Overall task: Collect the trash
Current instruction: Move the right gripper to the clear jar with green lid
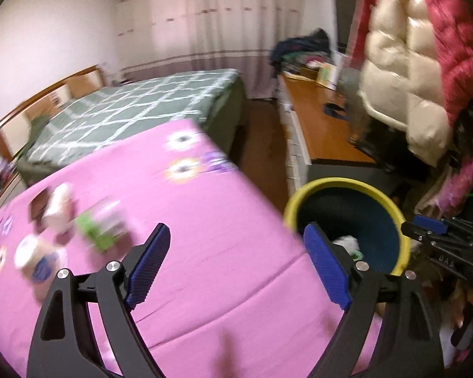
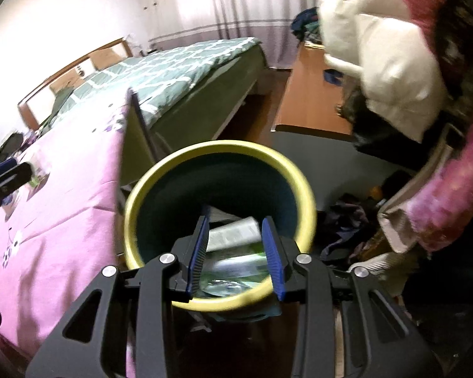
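Left wrist view: the left gripper (image 1: 236,264) stood wide open and empty over the pink floral bedspread (image 1: 205,252). The remaining trash — a green-and-white carton (image 1: 101,226), a white cup (image 1: 26,253) and a pale crumpled wrapper (image 1: 58,208) — lay blurred, well left of the left finger. These items looked light and crushable; the carton was best taken across its flat sides, the cup around its wall with gentle pressure.

Right wrist view: the right gripper (image 2: 235,249) was partly closed on the near rim of the yellow-rimmed bin (image 2: 160,170), steadying it. Discarded packaging (image 2: 233,233) showed inside, between the fingers. The bin appeared rigid — the rim was a secure hold.
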